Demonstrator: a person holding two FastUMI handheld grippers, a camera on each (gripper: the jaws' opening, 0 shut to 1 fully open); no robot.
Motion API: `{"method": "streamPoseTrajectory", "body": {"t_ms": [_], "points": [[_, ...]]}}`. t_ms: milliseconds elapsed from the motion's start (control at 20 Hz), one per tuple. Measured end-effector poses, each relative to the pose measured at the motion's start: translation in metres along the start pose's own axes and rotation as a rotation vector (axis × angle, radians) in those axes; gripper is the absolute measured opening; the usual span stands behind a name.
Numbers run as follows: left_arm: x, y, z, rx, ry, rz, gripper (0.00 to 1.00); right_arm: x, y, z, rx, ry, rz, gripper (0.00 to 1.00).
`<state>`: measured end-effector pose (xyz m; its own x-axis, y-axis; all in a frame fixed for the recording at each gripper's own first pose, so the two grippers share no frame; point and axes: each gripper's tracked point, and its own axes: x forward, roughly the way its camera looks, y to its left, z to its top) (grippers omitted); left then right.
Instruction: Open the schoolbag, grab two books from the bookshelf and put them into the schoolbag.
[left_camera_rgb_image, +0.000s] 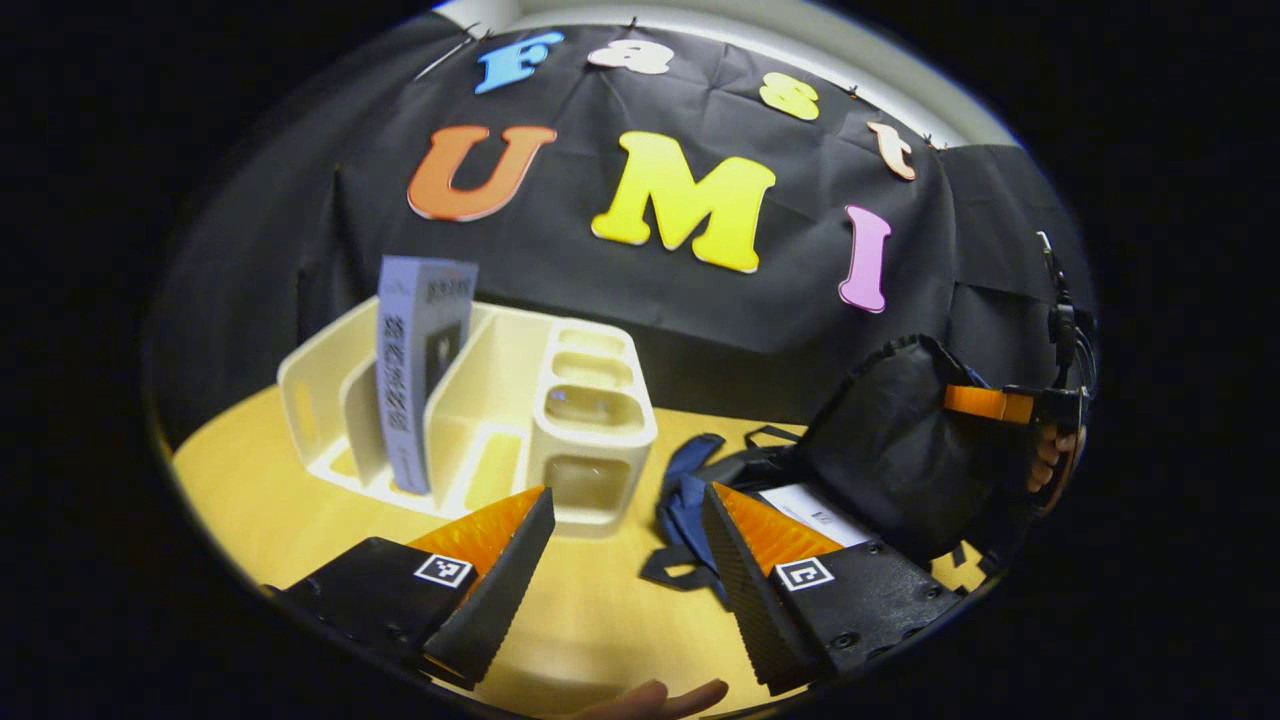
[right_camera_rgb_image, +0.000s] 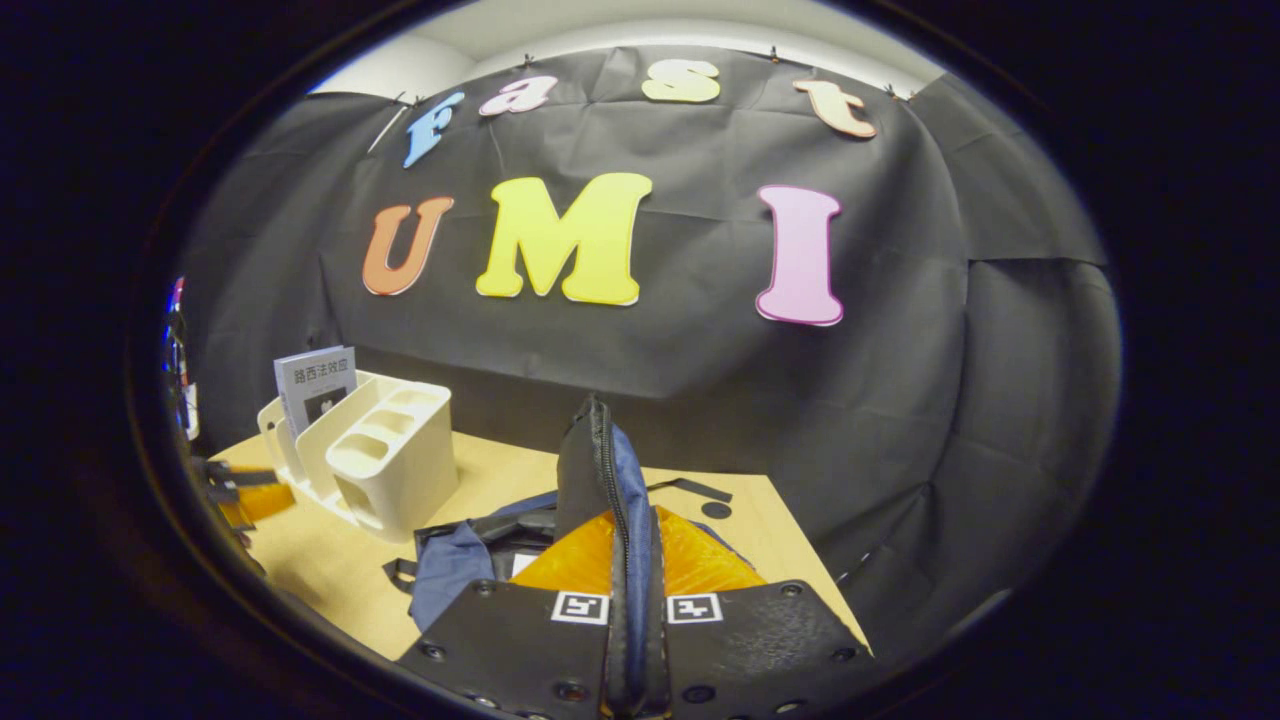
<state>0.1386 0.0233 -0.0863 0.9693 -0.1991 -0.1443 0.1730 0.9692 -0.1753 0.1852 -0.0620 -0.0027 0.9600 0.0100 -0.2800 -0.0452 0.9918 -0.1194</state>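
The dark blue and black schoolbag lies on the right of the table with its flap lifted. My right gripper holds that flap up; in the right gripper view it is shut on the flap's zippered edge. A white book lies inside the opened bag. A grey-blue book stands upright in the cream bookshelf. My left gripper is open and holds nothing, low over the table between shelf and bag; it is seen as at the far left.
The yellow wooden table has bare room in front of the shelf. The bag's blue straps trail onto it near my left gripper. A person's fingertips show at the bottom edge. The table's right edge runs close behind the bag.
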Motion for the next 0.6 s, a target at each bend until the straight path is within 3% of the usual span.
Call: {"method": "streamPoseTrajectory", "body": {"t_ms": [350,600], "points": [[0.006,0.072,0.089,0.159,-0.138,0.172,0.93,-0.003,-0.006,0.009,0.016,-0.014,-0.018,0.06],[0.03,0.109,0.108,0.146,-0.112,0.228,0.93,0.0,-0.004,0.005,0.051,-0.007,0.005,0.06]]}}
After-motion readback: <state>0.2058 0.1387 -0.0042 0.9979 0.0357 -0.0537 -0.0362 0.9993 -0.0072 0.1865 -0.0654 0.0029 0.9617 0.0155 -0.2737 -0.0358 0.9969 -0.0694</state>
